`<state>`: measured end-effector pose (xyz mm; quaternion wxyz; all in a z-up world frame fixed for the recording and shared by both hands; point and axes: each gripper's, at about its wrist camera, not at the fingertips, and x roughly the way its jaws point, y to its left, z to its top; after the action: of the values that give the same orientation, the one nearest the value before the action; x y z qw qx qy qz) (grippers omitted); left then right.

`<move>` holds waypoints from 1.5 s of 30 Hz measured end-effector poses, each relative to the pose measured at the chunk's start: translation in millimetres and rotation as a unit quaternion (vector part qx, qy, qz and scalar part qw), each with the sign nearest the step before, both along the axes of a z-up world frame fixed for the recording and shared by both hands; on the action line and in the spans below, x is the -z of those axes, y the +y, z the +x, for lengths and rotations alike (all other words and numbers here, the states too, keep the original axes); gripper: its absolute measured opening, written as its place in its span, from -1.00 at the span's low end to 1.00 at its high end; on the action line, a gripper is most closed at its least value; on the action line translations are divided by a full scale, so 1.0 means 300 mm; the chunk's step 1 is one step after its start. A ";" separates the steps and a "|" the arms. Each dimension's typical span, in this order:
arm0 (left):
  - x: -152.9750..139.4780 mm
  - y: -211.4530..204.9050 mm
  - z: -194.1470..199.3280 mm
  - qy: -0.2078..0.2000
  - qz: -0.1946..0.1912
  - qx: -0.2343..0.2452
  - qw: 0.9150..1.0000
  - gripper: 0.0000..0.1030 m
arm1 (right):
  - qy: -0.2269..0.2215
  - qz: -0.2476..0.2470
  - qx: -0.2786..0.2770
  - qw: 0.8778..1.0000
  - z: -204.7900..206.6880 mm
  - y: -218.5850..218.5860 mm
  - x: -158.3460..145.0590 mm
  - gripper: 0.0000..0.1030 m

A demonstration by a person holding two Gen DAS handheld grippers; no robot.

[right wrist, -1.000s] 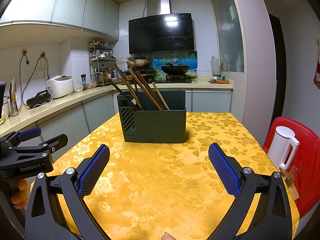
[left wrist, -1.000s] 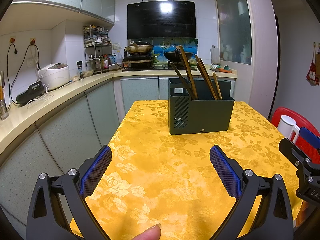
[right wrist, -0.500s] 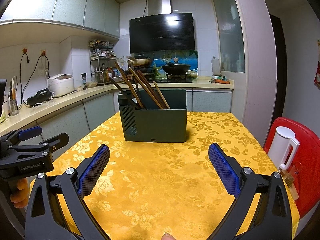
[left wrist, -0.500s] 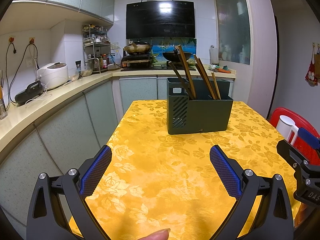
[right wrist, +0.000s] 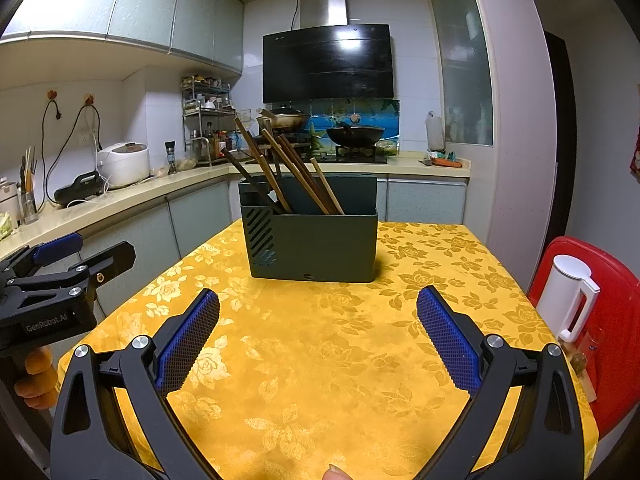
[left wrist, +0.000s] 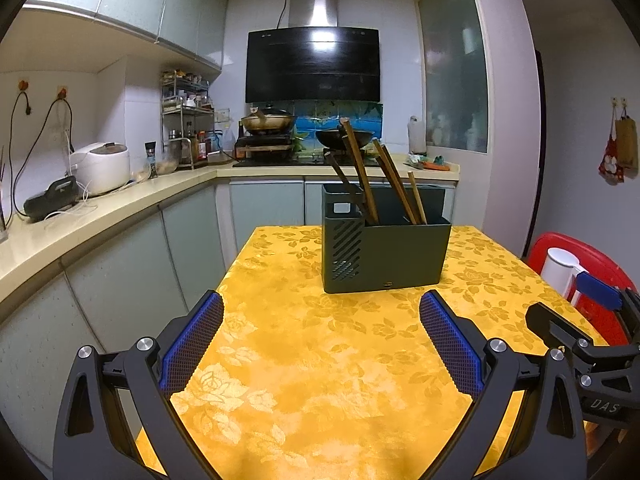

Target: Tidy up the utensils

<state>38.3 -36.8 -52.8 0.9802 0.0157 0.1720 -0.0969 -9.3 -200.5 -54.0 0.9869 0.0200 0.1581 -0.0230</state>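
A dark green utensil holder (left wrist: 384, 254) (right wrist: 316, 246) stands at the far middle of the table with the yellow flowered cloth (left wrist: 320, 360) (right wrist: 320, 352). Several brown wooden chopsticks (left wrist: 360, 172) (right wrist: 280, 172) lean to the left inside it. My left gripper (left wrist: 320, 340) hangs open above the near part of the cloth, well short of the holder, holding nothing. My right gripper (right wrist: 318, 340) is open too, likewise empty, with the holder straight ahead. Each gripper shows at the edge of the other's view.
A white kettle (right wrist: 568, 296) sits on a red chair (right wrist: 608, 320) right of the table. A kitchen counter (left wrist: 100, 216) with a rice cooker (left wrist: 102, 166) runs along the left; the stove with pans (left wrist: 268, 122) is behind the table. A hand (right wrist: 36, 376) holds the left gripper's handle.
Both grippers have drawn back and tilted up slightly, so the holder looks a little lower and farther. Both stay open. The holder and chopsticks have not moved.
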 end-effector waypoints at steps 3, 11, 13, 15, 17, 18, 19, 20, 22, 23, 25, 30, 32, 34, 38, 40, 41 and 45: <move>0.005 0.011 0.017 0.013 -0.004 -0.003 1.000 0.85 | 0.001 0.000 0.001 1.000 -0.001 -0.002 -0.003 0.87; 0.015 0.020 0.037 0.022 0.004 -0.016 1.000 0.85 | 0.001 0.001 0.001 1.000 0.002 -0.006 -0.004 0.87; 0.016 0.025 0.038 0.023 0.004 -0.018 1.000 0.85 | 0.002 0.001 0.001 1.000 0.008 -0.009 -0.008 0.87; 0.017 0.025 0.040 0.024 0.004 -0.018 1.000 0.85 | 0.002 0.001 0.000 1.000 0.008 -0.010 -0.008 0.87; 0.018 0.024 0.038 0.022 0.005 -0.016 1.000 0.85 | 0.003 0.001 0.000 1.000 -0.001 -0.009 -0.007 0.87; 0.018 0.023 0.037 0.022 0.006 -0.016 1.000 0.85 | 0.002 0.001 0.000 1.000 0.003 -0.010 -0.008 0.87; 0.018 0.022 0.036 0.020 0.008 -0.016 1.000 0.85 | 0.002 0.001 0.000 1.000 0.009 -0.010 -0.009 0.87; 0.017 0.021 0.037 0.020 0.009 -0.016 1.000 0.85 | 0.002 0.000 0.000 1.000 0.005 -0.010 -0.009 0.87; 0.018 0.021 0.038 0.022 0.007 -0.017 1.000 0.85 | 0.002 0.001 0.000 1.000 0.010 -0.011 -0.010 0.87; 0.017 0.023 0.038 0.023 0.004 -0.018 1.000 0.85 | 0.002 0.001 0.000 1.000 0.006 -0.010 -0.009 0.87; 0.015 0.026 0.041 0.025 -0.002 -0.018 1.000 0.85 | 0.002 0.001 0.000 1.000 0.001 -0.009 -0.009 0.87; 0.013 0.028 0.037 0.027 -0.001 -0.022 0.999 0.85 | 0.003 0.001 0.000 1.000 0.002 -0.007 -0.010 0.87; 0.013 0.027 0.037 0.027 -0.001 -0.020 0.999 0.85 | 0.003 0.000 0.000 1.000 0.008 -0.007 -0.012 0.87; 0.014 0.026 0.038 0.028 -0.001 -0.020 0.999 0.85 | 0.003 0.001 0.001 1.000 0.011 -0.007 -0.012 0.87; 0.014 0.025 0.040 0.029 -0.001 -0.022 0.999 0.85 | 0.003 0.001 0.000 1.000 0.007 -0.007 -0.012 0.87; 0.013 0.025 0.043 0.031 -0.004 -0.024 0.999 0.85 | 0.004 0.001 0.000 1.000 0.003 -0.006 -0.012 0.87; 0.014 0.026 0.045 0.032 -0.004 -0.024 0.999 0.85 | 0.003 0.001 0.000 1.000 0.008 -0.007 -0.013 0.87; 0.016 0.026 0.048 0.035 -0.004 -0.025 0.999 0.85 | 0.004 0.001 0.001 1.000 0.005 -0.006 -0.013 0.87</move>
<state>52.8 -29.0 -57.8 0.9758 0.0045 0.2060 -0.0733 -7.8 -202.2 -49.9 0.9863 0.0207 0.1617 -0.0236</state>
